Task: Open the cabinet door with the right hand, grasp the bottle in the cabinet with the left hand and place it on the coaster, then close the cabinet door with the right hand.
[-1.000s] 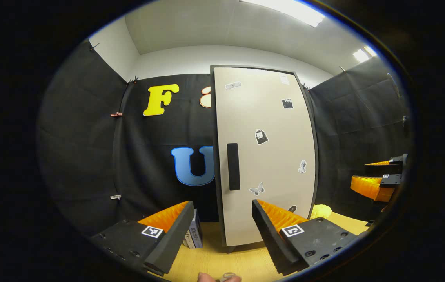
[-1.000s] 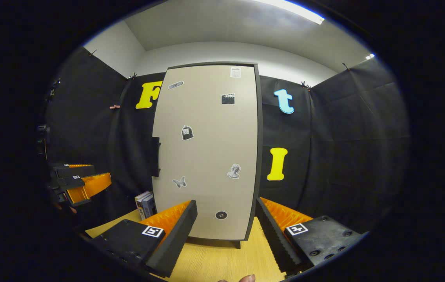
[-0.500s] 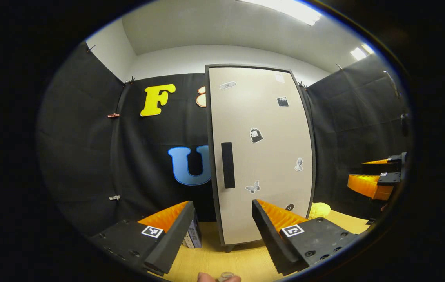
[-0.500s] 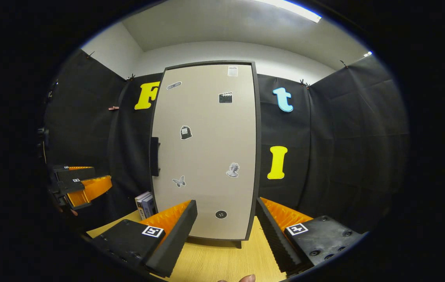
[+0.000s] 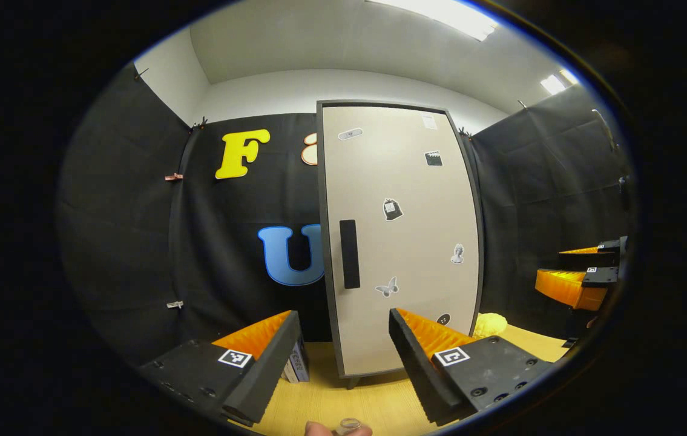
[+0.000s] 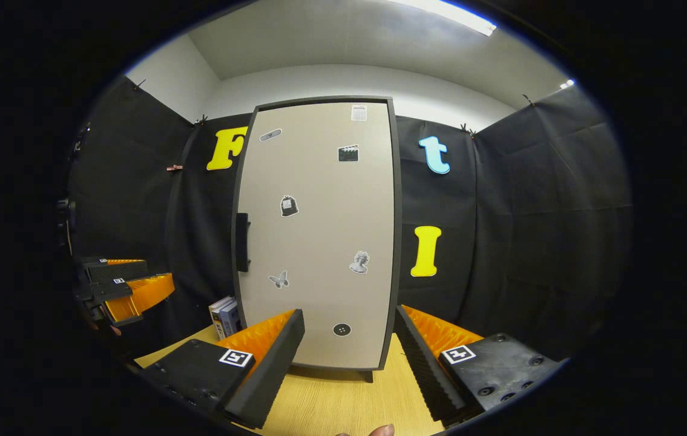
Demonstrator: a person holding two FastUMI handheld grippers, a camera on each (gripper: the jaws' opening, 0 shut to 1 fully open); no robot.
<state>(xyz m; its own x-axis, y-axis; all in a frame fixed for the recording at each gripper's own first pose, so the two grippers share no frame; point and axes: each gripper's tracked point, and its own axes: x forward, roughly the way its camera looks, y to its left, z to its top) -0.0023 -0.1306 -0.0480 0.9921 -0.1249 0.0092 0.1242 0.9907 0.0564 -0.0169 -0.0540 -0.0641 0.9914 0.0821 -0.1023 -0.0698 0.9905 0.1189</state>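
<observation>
A tall beige cabinet (image 5: 401, 242) (image 6: 319, 236) with a dark frame stands on the wooden table, its door closed and dotted with small stickers. A black vertical handle (image 5: 349, 254) (image 6: 242, 242) sits on the door's left edge. My left gripper (image 5: 343, 357) is open, held back from the cabinet with the handle above the gap between its fingers. My right gripper (image 6: 349, 357) is open too, facing the lower middle of the door from a distance. Each gripper shows at the edge of the other's view: the right gripper (image 5: 579, 281) and the left gripper (image 6: 128, 284). The bottle is hidden.
Several books (image 5: 298, 363) (image 6: 225, 316) stand left of the cabinet's foot. A yellow ruffled thing (image 5: 489, 325) lies on the wooden table (image 5: 373, 406) to the cabinet's right. A fingertip with a small clear object (image 5: 349, 426) shows at the bottom edge.
In the left gripper view the cabinet has drifted a little leftward, so that gripper has shifted slightly right. The right gripper view is nearly unchanged. Both grippers stay open.
</observation>
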